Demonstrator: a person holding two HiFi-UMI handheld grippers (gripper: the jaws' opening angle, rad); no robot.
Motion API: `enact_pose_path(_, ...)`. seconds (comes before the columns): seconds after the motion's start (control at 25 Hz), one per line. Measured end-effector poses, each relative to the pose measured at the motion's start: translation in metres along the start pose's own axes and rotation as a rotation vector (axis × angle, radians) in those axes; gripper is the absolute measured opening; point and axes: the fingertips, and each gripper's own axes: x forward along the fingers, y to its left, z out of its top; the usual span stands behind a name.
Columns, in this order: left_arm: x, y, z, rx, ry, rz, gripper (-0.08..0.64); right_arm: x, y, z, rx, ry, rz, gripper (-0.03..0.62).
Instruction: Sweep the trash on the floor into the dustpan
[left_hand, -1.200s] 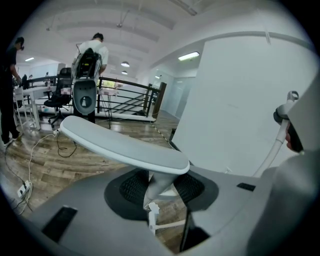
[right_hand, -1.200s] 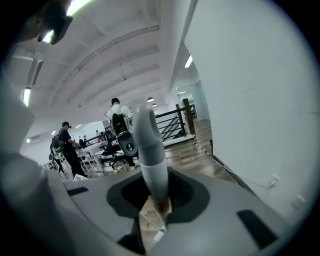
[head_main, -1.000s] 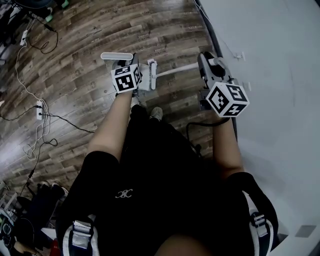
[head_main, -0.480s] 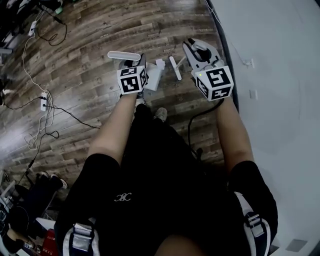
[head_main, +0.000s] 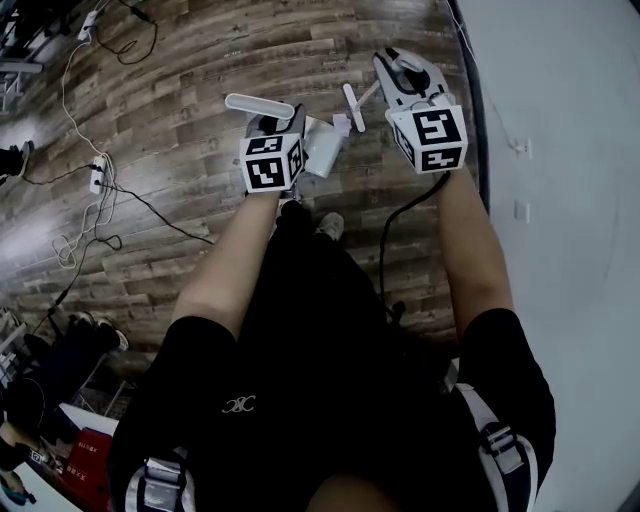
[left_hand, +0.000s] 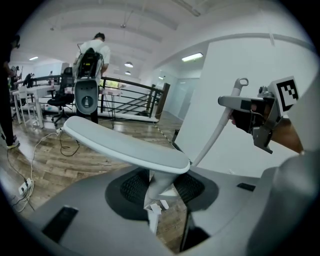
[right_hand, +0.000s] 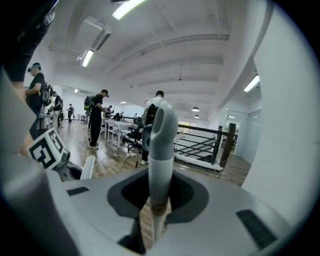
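One power strip (head_main: 98, 172) lay among cables on the wood floor (head_main: 180, 60) at far left. There were two grippers. The left gripper (head_main: 278, 128) was clamped on the stem of the single dustpan (head_main: 322, 148), just below its flat white grip (left_hand: 125, 145), which lay crosswise. The dustpan hung ahead of the person's feet. One pale scrap (head_main: 340, 122) seemed to sit at its mouth. One brush (head_main: 352, 106) slanted from there to the right gripper (head_main: 398, 75), whose jaws were closed on its handle (right_hand: 161, 150).
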Motion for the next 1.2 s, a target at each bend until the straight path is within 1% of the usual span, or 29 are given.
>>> enact_pose_path(0.12,-0.002,0.004,0.001,-0.003,0.005,0.002,0.143,0.008,-0.017,0.012,0.056,-0.041,-0.067,0.08)
enact_pose_path(0.2,-0.002,0.003,0.0,-0.002,0.008,-0.001,0.143,0.013,-0.025,0.008,0.077,-0.036,-0.101,0.08)
enact_pose_path(0.28,-0.002,0.0,0.0,0.002,0.009,-0.005,0.143,0.015,-0.027,-0.001,0.103,-0.023,-0.118,0.08)
enact_pose_path(0.36,0.0,-0.001,0.001,0.006,0.007,-0.01,0.143,0.014,-0.025,-0.006,0.145,-0.028,-0.114,0.08)
enact_pose_path(0.44,0.002,-0.001,0.002,0.009,0.003,-0.011,0.143,0.014,-0.02,-0.007,0.185,-0.04,-0.077,0.08)
enact_pose_path(0.48,0.002,-0.001,0.003,0.008,0.003,-0.009,0.143,0.014,-0.015,-0.006,0.195,-0.041,-0.046,0.08)
enact_pose_path(0.56,0.003,-0.001,0.003,0.007,0.007,-0.006,0.143,0.011,-0.001,-0.007,0.183,-0.028,0.04,0.08)
enact_pose_path(0.64,0.003,-0.002,0.003,0.007,0.009,-0.003,0.143,0.004,0.016,-0.008,0.146,-0.006,0.141,0.08)
enact_pose_path(0.72,0.004,-0.003,0.003,0.004,0.008,0.0,0.143,-0.004,0.034,-0.013,0.088,0.025,0.234,0.08)
enact_pose_path(0.8,0.004,-0.004,0.002,0.003,0.007,0.002,0.143,-0.012,0.047,-0.016,0.027,0.058,0.289,0.077)
enact_pose_path(0.92,0.004,-0.004,0.002,0.005,0.007,0.001,0.143,-0.023,0.057,-0.016,-0.002,0.084,0.321,0.077)
enact_pose_path(1.2,0.002,-0.009,-0.001,0.011,0.013,-0.001,0.143,-0.051,0.065,-0.031,-0.069,0.163,0.344,0.075)
